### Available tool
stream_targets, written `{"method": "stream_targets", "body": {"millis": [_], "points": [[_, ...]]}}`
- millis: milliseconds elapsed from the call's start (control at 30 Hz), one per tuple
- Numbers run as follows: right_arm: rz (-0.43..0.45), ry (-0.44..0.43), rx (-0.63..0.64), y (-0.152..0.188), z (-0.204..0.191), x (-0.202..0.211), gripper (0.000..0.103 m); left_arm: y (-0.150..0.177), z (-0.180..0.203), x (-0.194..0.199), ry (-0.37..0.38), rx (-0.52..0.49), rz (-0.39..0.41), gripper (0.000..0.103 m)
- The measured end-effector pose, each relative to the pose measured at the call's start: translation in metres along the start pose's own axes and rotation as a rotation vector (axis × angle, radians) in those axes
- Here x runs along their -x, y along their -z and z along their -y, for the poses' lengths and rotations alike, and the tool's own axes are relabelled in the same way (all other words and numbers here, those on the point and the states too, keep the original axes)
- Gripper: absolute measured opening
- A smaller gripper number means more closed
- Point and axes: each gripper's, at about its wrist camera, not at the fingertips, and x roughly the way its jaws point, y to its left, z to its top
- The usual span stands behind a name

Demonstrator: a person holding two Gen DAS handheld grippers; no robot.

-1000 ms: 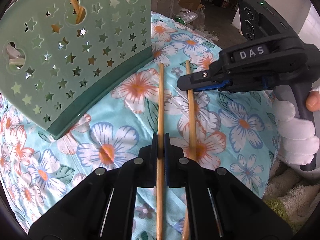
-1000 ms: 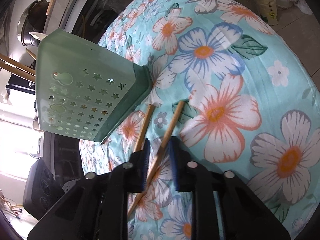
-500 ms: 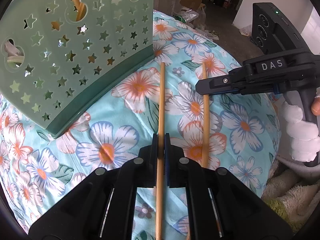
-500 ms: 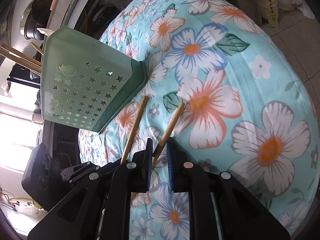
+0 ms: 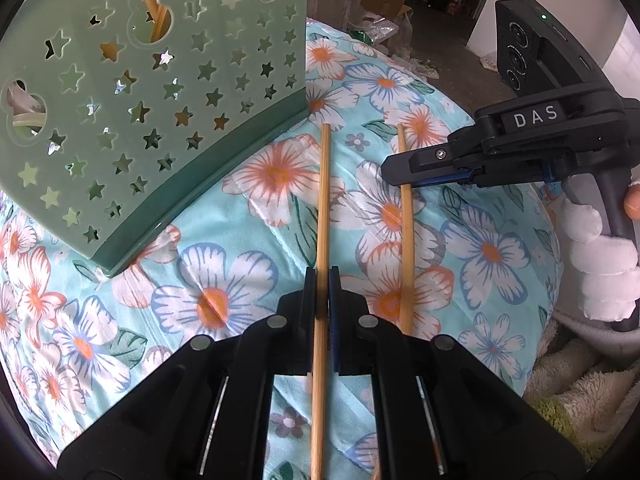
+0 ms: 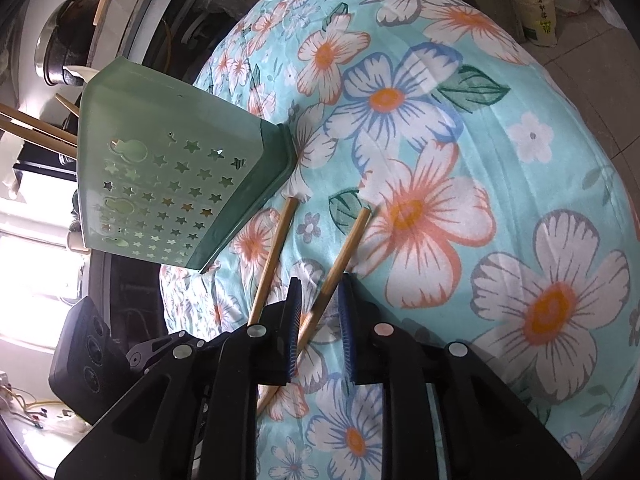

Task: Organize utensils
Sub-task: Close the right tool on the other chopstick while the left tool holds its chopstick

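Two tongs: a black two-finger pair is held in each hand, both with blue pads on the inner faces.
Left tongs [image 5: 322, 290]: closed on the left chopstick [image 5: 324, 216], which is pinched between the pads and runs straight ahead along the fingers.
Right tongs [image 6: 320, 300]: parted, with the right chopstick [image 6: 340, 256] lying slantwise in the gap; it is seen close to the left pad, but whether it is touched cannot be told. From the left wrist view these tongs [image 5: 394, 168] are seen side-on, crossing over the same stick.
Chopsticks: two slim, round, pale bamboo sticks with blunt cut ends are laid near each other, roughly parallel, on the cloth.
Cloth [image 6: 500, 120]: a smooth, slightly glossy turquoise fabric printed with large orange, white and blue flowers is spread over a rounded, cushioned surface.
Utensil holder [image 5: 160, 92]: a pale green plastic caddy with a darker green base is stood just beyond the chopstick tips; its wall is pierced with star-shaped and gourd-shaped holes.
Holder contents: more bamboo sticks [image 6: 28, 128] are seen protruding from its top, and a stick shows through one gourd-shaped hole.
Right hand [image 5: 600, 264]: wrapped in a fluffy white glove around the handle.
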Motion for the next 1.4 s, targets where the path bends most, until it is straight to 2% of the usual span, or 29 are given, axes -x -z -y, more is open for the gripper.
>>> {"method": "stream_targets", "body": {"millis": [100, 200, 433, 567, 1400], "points": [[0.018, 0.027, 0.013, 0.002, -0.006, -0.003, 0.019, 0.000, 0.000, 0.001, -0.001, 0.000, 0.000, 0.006], [0.034, 0.057, 0.034, 0.004, -0.010, -0.005, 0.014, 0.001, 0.000, 0.002, -0.001, 0.000, 0.000, 0.006], [0.030, 0.035, 0.037, 0.006, -0.006, -0.001, 0.014, -0.001, -0.003, 0.002, 0.011, 0.012, -0.009, 0.007], [0.023, 0.028, 0.039, 0.009, -0.001, 0.005, 0.014, -0.004, -0.005, 0.002, 0.031, 0.019, -0.010, 0.015], [0.006, -0.056, -0.017, 0.009, 0.022, 0.011, 0.013, -0.060, 0.003, -0.031, -0.026, -0.012, -0.031, 0.015]]}}
